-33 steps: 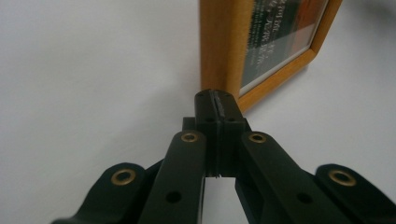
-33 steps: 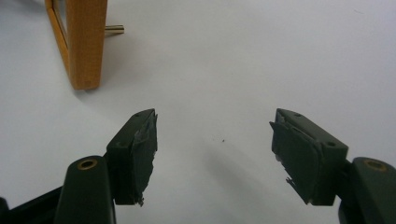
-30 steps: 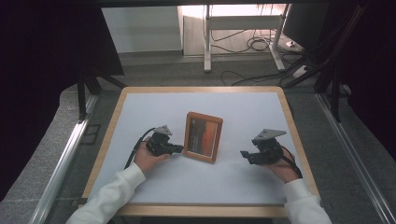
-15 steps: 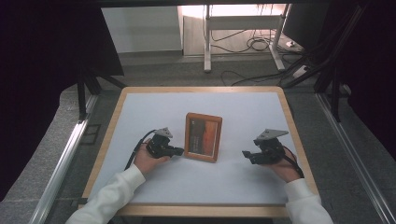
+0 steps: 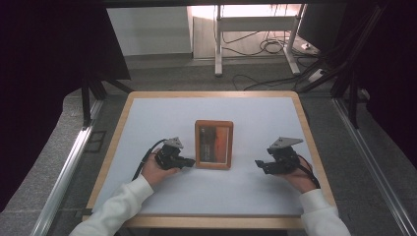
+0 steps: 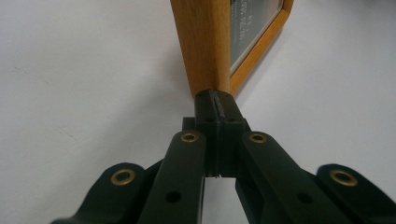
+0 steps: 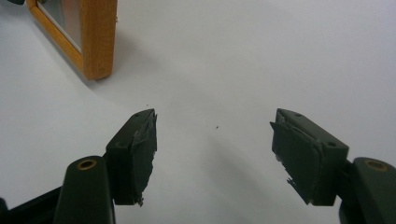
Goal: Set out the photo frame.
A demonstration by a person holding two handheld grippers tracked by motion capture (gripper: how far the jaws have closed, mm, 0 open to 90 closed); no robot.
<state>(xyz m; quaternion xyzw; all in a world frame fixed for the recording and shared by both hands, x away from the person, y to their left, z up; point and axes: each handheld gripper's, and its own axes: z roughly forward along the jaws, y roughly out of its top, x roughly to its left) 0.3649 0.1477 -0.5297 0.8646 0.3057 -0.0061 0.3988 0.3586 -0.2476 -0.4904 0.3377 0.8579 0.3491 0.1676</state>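
Fingers of left gripper [image 6: 215, 100] pressed together w/ tips against the picture frame [image 6: 203, 44]; right gripper [image 7: 215, 140] fingers wide apart, nothing btwn them.

Left fingers [image 6: 208, 105] meet the wooden frame's near corner edge, tips touching the wood just above the white table [image 6: 84, 84]; frame's glass face runs off to the right of the tips. In high view the left gripper [image 5: 189, 161] sits just beside the frame's [image 5: 214, 144] lower left side, left hand [image 5: 156, 172] behind it. Right gripper [image 5: 260, 165] is well apart from the frame, on its other side, right hand [image 5: 300, 174] resting on the table [image 5: 255, 196]. From the right fingers [image 7: 137, 149], the frame [image 7: 95, 37] lies ahead and off to the left, bare table btwn the fingers.
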